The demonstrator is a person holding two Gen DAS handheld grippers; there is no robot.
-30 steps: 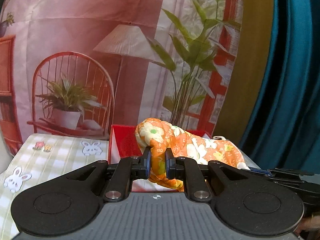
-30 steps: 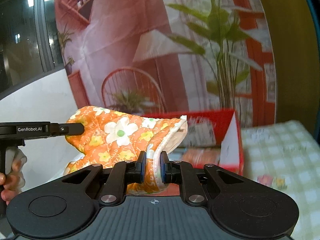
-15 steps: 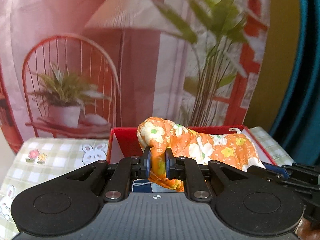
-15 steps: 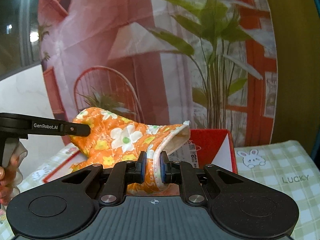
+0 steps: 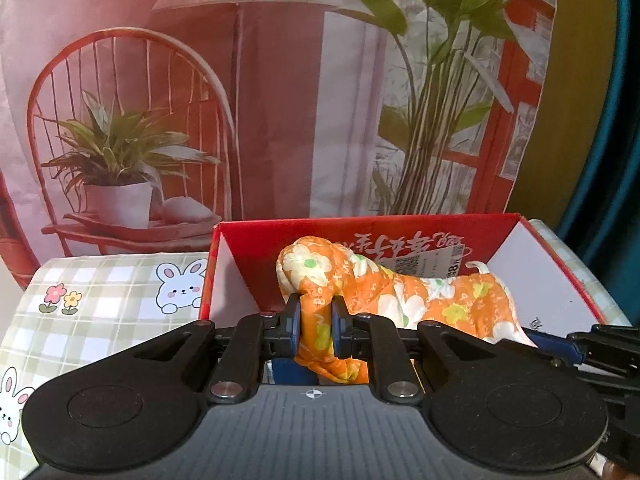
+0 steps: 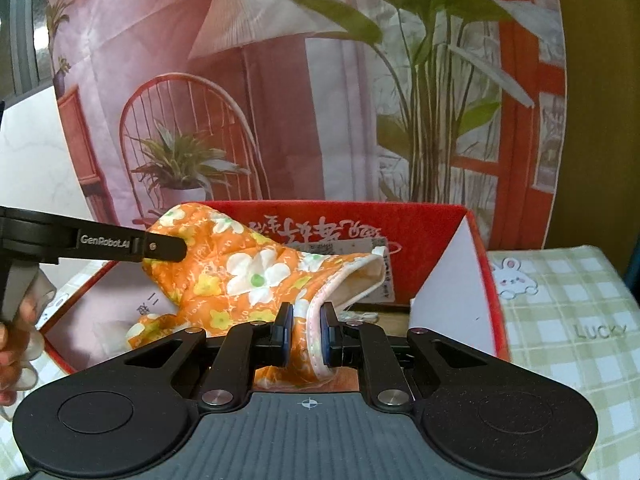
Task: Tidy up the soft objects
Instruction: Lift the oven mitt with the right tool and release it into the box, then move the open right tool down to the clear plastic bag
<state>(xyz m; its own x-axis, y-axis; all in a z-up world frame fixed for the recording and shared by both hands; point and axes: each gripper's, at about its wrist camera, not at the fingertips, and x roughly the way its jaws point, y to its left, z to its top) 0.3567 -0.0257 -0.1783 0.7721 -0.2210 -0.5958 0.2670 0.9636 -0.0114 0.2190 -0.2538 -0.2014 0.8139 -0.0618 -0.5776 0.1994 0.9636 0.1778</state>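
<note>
A: What does the left hand-held gripper (image 5: pixel 316 330) have hold of?

B: Its jaws are pinched almost together on a bunched fold at one end of the orange floral oven mitt (image 5: pixel 400 296). From the right wrist view its black finger reaches in from the left edge and lies against the mitt's rounded end.

A: And the right hand-held gripper (image 6: pixel 306 334)?

B: It is clamped just as narrowly on the mitt's other end, on the pink-trimmed cuff, with the pale lining of the opening showing just behind the pads.

A: So where is the mitt?

B: It is stretched between the two grippers, over the open red cardboard box (image 5: pixel 560 292). It sags a little in the middle and a loose flap hangs below each pair of jaws. Whether its underside touches the box floor, I cannot tell.

A: What about the box?

B: It has white inner side walls and a red back wall with printed characters and a white label (image 6: pixel 348 248) stuck on it. It stands on a bench covered with a green-and-white checked cloth (image 5: pixel 100 312) printed with rabbits and small flowers, near the far edge.

A: Anything behind?

B: A printed backdrop (image 5: pixel 260 100) showing a red chair, a potted plant, a lamp and tall green leaves. A person's fingers (image 6: pixel 16 344) grip the left gripper's handle at the left edge of the right wrist view
</note>
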